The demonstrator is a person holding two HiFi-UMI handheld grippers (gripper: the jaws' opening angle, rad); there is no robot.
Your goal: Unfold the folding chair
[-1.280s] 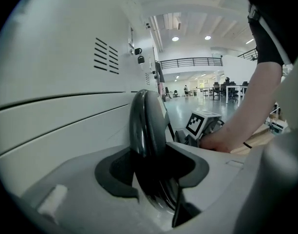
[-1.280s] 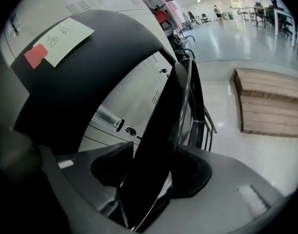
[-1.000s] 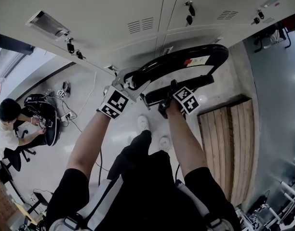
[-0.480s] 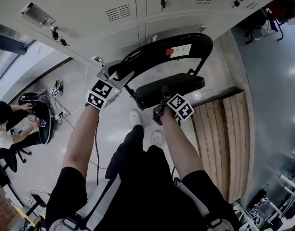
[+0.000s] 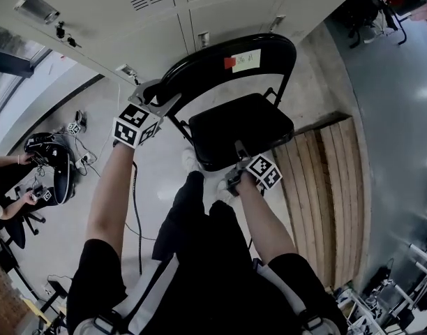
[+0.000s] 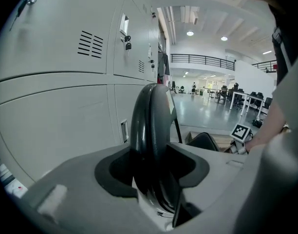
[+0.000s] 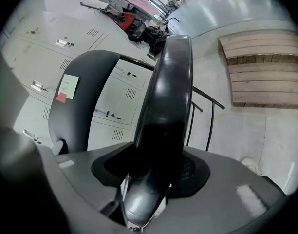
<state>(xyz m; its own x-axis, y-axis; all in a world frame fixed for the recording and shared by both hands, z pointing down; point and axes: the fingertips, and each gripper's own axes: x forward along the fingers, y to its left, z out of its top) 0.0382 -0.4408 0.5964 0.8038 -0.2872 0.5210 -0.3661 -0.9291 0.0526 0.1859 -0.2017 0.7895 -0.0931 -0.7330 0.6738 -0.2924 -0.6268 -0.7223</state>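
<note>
Left gripper (image 5: 156,98) pinches backrest (image 5: 199,72) rim | right gripper (image 5: 236,160) pinches seat (image 5: 241,121) front edge | yellow note (image 5: 246,60), red tag (image 5: 229,63) on backrest, writing illegible | seat near level, backrest toward lockers (image 5: 95,19)

Both arms reach forward and down, the left arm (image 5: 109,194) stretched further out, its left tool (image 5: 156,93) clamped on the backrest (image 5: 220,65) rim, the right arm (image 5: 264,218) nearer the body, its right tool (image 5: 238,150) gripping the seat (image 5: 241,125) edge.

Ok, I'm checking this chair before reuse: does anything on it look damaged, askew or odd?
Nothing looks damaged. The only oddity is a yellow note with a red tab stuck on the backrest; the seat looks intact.
</note>
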